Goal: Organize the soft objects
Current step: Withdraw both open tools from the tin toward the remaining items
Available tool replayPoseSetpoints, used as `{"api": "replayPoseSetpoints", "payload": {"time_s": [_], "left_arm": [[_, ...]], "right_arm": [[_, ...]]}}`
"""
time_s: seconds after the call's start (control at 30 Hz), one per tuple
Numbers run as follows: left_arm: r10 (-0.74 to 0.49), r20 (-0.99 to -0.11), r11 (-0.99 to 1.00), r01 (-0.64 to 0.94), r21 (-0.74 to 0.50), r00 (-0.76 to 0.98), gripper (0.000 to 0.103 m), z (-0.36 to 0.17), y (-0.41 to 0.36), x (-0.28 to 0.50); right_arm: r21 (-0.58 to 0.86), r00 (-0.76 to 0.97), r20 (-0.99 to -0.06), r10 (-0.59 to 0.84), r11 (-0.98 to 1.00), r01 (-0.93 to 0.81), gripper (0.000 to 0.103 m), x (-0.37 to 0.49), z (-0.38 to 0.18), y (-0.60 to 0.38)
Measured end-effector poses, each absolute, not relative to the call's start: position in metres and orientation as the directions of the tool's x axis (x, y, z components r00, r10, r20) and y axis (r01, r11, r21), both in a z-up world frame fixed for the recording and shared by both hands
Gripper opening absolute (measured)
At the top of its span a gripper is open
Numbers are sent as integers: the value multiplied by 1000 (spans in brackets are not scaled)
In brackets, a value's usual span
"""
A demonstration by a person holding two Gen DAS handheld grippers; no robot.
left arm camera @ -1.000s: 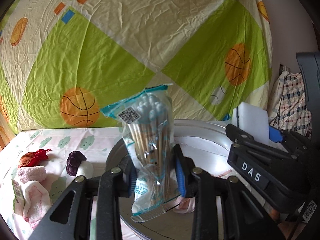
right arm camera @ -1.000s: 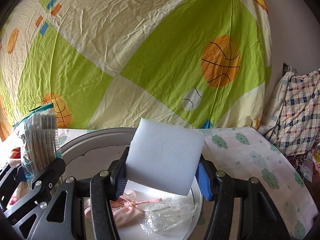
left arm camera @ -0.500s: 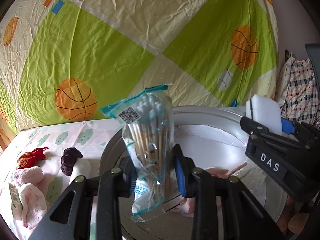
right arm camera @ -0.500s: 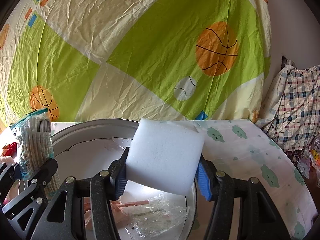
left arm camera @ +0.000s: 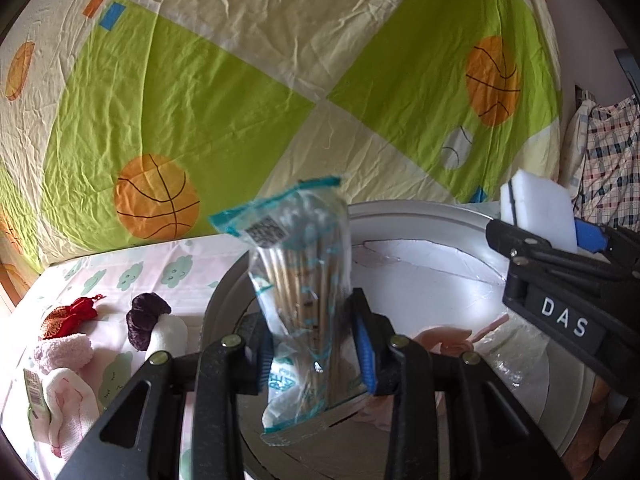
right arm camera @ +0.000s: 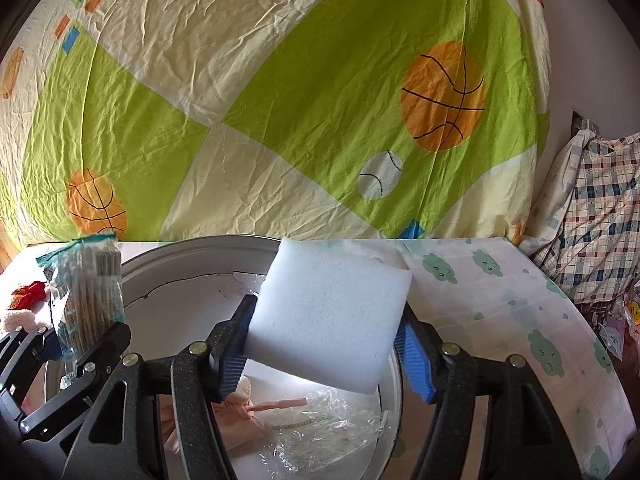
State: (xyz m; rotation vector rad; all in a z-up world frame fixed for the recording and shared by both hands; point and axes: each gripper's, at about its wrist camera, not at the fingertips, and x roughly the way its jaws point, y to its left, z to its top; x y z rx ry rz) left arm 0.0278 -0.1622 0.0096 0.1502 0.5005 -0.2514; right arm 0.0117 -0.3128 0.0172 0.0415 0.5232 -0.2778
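Observation:
A clear bag of cotton swabs (left arm camera: 300,280) stands upright between the jaws of my left gripper (left arm camera: 312,344). The jaws are opening and the bag looks blurred, loose between the pads, over the left rim of a round silver basin (left arm camera: 420,210). My right gripper (right arm camera: 324,356) has a white sponge block (right arm camera: 332,308) between its blue pads. Its jaws are opening, but the sponge still hangs in place against both pads, above the basin (right arm camera: 180,252). A pink soft item (right arm camera: 240,408) and crumpled clear plastic (right arm camera: 328,424) lie in the basin.
On the cloud-print cloth left of the basin lie a red pouch (left arm camera: 70,316), a purple-and-white plush (left arm camera: 148,320) and pink towels (left arm camera: 64,352). A basketball-print sheet (left arm camera: 280,80) hangs behind. Plaid fabric (right arm camera: 592,220) is piled at the right.
The left jaws have spread a little and the swab bag has sunk slightly and gone blurred. The right jaws have widened slightly; the sponge stays where it was.

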Motion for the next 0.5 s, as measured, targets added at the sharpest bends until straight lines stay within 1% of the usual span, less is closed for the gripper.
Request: {"api": "replayPoseSetpoints", "payload": {"time_s": [0.03, 0.07, 0.1, 0.13, 0.2, 0.3, 0.37, 0.47, 0.5], "left_arm": [[-200, -485, 960, 270, 77, 851, 62, 11, -161, 26], [-197, -471, 963, 260, 72, 860, 82, 13, -159, 24], [-193, -444, 967, 247, 67, 875, 100, 16, -156, 20], [-185, -409, 971, 231, 64, 894, 103, 19, -154, 14], [-156, -349, 976, 199, 91, 924, 103, 23, -152, 5], [-130, -291, 976, 173, 129, 948, 103, 25, -152, -5], [-107, -276, 980, 149, 136, 955, 103, 26, -149, -5], [-63, -277, 987, 101, 127, 959, 103, 28, -137, -1], [-45, -276, 990, 81, 119, 960, 103, 28, -131, 0]], "right_arm": [[-33, 829, -499, -252, 962, 272, 71, 12, 17, -312], [-30, 830, -499, -249, 962, 271, 74, 11, 17, -312], [-23, 833, -497, -243, 963, 267, 77, 10, 18, -313], [-12, 837, -495, -235, 964, 264, 79, 9, 18, -313], [25, 849, -484, -210, 967, 254, 88, 6, 20, -316], [48, 862, -466, -199, 967, 249, 88, 2, 21, -316], [46, 873, -441, -209, 966, 255, 88, -2, 24, -316], [79, 904, -328, -273, 946, 314, 88, -21, 34, -323], [102, 913, -293, -285, 940, 326, 90, -28, 38, -326]]}}
